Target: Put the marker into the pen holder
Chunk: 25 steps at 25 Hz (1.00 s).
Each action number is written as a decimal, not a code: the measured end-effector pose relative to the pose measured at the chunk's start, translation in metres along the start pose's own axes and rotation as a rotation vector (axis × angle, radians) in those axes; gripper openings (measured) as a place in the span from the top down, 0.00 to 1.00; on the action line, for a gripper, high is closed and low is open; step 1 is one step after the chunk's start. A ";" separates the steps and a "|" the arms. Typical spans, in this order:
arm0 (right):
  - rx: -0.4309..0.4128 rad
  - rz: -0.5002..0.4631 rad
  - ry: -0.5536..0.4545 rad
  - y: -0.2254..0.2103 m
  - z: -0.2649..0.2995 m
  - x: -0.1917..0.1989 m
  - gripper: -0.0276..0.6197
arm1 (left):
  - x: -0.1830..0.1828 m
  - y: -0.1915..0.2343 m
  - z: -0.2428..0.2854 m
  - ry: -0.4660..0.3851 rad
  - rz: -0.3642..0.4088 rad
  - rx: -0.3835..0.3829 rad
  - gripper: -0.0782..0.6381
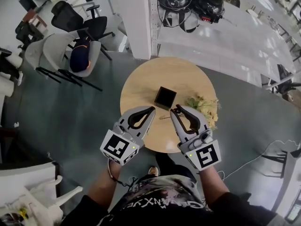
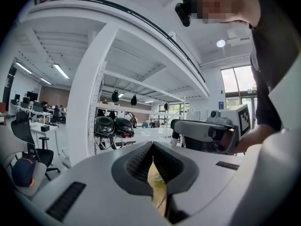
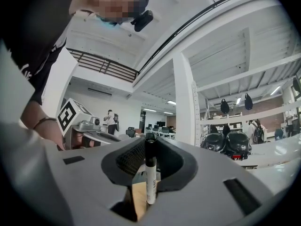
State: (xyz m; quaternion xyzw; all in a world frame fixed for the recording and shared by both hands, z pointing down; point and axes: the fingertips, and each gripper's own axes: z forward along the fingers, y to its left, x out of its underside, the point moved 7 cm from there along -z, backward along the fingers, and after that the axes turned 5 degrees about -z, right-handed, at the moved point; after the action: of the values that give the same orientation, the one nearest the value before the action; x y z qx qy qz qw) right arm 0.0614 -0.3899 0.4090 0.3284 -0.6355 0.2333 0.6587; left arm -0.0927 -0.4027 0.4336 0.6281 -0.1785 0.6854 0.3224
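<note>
A black square pen holder [image 1: 165, 98] stands open-topped near the middle of a round wooden table [image 1: 141, 86]. My right gripper [image 1: 173, 110] hovers just to the near right of it, shut on a marker [image 3: 150, 173] with a black cap and white barrel. The marker stands upright between the pads [image 3: 134, 157] in the right gripper view. My left gripper [image 1: 151, 110] hangs just to the near left of the holder, jaws shut with nothing between them [image 2: 153, 147]. The two gripper tips sit close together over the table's near half.
A bunch of dried greenery [image 1: 205, 108] lies on the table's right side, beside the right gripper. Office chairs [image 1: 70, 51] stand at the far left, a white column [image 1: 136, 18] behind the table, and dark helmets [image 1: 188, 1] on a white bench beyond.
</note>
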 end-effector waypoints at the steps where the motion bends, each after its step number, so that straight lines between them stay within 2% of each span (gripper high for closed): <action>1: 0.009 -0.001 -0.007 -0.005 0.005 0.002 0.85 | 0.002 0.003 0.005 0.003 -0.002 0.001 0.86; 9: -0.004 0.027 0.017 -0.030 0.033 0.036 0.85 | 0.022 0.030 0.043 0.025 -0.025 -0.007 0.86; 25: -0.019 0.090 0.066 -0.055 0.060 0.105 0.85 | 0.066 0.058 0.085 0.078 -0.075 -0.015 0.86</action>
State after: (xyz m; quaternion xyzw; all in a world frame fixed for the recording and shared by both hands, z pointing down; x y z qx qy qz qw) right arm 0.0689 -0.4825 0.5043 0.2854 -0.6296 0.2675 0.6713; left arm -0.0687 -0.4856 0.5203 0.6045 -0.1472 0.6956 0.3593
